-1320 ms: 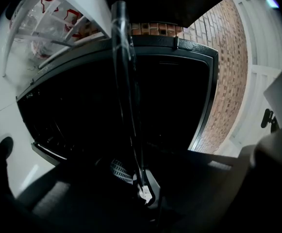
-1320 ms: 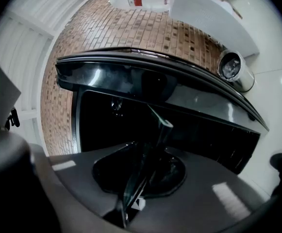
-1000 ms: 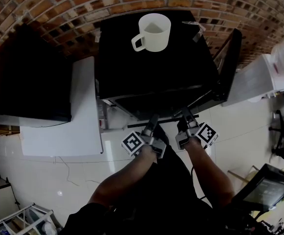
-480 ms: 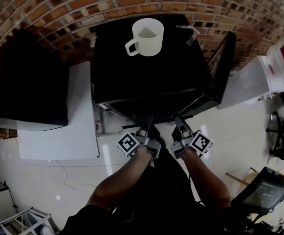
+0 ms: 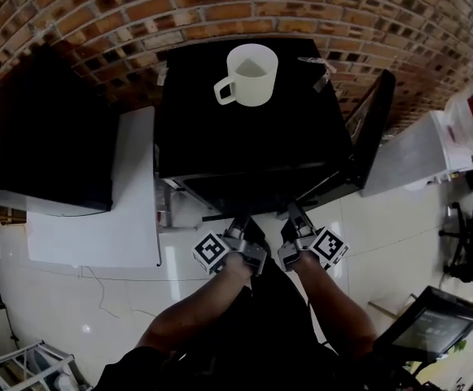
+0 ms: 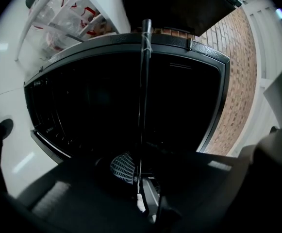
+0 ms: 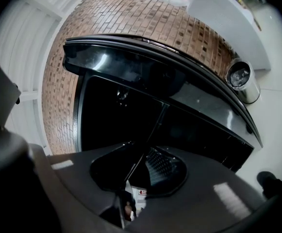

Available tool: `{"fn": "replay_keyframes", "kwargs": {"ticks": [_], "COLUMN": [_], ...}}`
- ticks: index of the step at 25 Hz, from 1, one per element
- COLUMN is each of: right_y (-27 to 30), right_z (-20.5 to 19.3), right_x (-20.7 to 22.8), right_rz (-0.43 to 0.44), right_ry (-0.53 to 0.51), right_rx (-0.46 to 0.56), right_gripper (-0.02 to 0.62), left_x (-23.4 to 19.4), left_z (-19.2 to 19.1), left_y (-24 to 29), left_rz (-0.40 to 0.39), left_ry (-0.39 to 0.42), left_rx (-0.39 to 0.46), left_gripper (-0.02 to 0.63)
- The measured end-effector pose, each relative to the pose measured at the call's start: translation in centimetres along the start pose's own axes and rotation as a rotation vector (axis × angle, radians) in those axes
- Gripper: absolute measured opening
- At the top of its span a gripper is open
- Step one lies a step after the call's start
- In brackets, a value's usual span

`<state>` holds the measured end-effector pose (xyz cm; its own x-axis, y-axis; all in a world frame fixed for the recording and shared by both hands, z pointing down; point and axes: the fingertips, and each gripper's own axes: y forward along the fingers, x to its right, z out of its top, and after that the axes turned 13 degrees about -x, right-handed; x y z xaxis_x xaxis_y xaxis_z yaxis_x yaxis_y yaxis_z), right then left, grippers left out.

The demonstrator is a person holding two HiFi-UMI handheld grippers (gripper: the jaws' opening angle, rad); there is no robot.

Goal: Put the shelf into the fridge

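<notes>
Shelf (image 6: 143,72) runs straight ahead into the fridge (image 5: 252,145); on its wire your left gripper (image 6: 137,176) is opening, right gripper (image 7: 140,166) closing.

Heavy fisheye bending is seen in every view, and black rounded corners in both gripper views. The white floor (image 5: 399,210) is brightly lit and marked with small glare spots. The fridge (image 5: 252,129) interior is lost in shadow, and the near foreground is blurred.

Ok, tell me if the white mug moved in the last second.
No. The mug sits at the same spot near the back of the fridge top, handle turned alike; only the camera shifted.
</notes>
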<state>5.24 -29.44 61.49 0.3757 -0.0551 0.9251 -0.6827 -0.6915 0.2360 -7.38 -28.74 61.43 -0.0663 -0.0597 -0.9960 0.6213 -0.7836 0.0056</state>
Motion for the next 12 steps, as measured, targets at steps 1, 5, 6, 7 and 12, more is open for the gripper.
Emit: {"fn": "replay_keyframes", "kwargs": {"ticks": [1, 5, 6, 7, 12], "right_y": [-0.2, 0.1, 0.1, 0.2, 0.9], "right_z": [-0.3, -0.1, 0.1, 0.2, 0.0], "right_x": [0.7, 0.7, 0.6, 0.5, 1.0], "right_rz": [-0.041, -0.025, -0.023, -0.018, -0.090], "right_ry": [0.034, 0.047, 0.043, 0.038, 0.076], "right_rx": [-0.003, 0.003, 0.005, 0.006, -0.014], "right_gripper": [0.069, 0.069, 0.069, 0.069, 0.081], "left_x": [-0.2, -0.4, -0.4, -0.3, -0.1], "left_z": [0.0, -0.3, -0.3, -0.2, 1.5], "left_y": [-0.2, -0.3, -0.2, 0.0, 0.6], "left_rz": [0.011, 0.038, 0.041, 0.043, 0.031], "left_ry": [0.003, 0.017, 0.028, 0.044, 0.040], "left_rx": [-0.001, 0.006, 0.005, -0.001, 0.017], "left_gripper": [0.018, 0.015, 0.008, 0.011, 0.014]}}
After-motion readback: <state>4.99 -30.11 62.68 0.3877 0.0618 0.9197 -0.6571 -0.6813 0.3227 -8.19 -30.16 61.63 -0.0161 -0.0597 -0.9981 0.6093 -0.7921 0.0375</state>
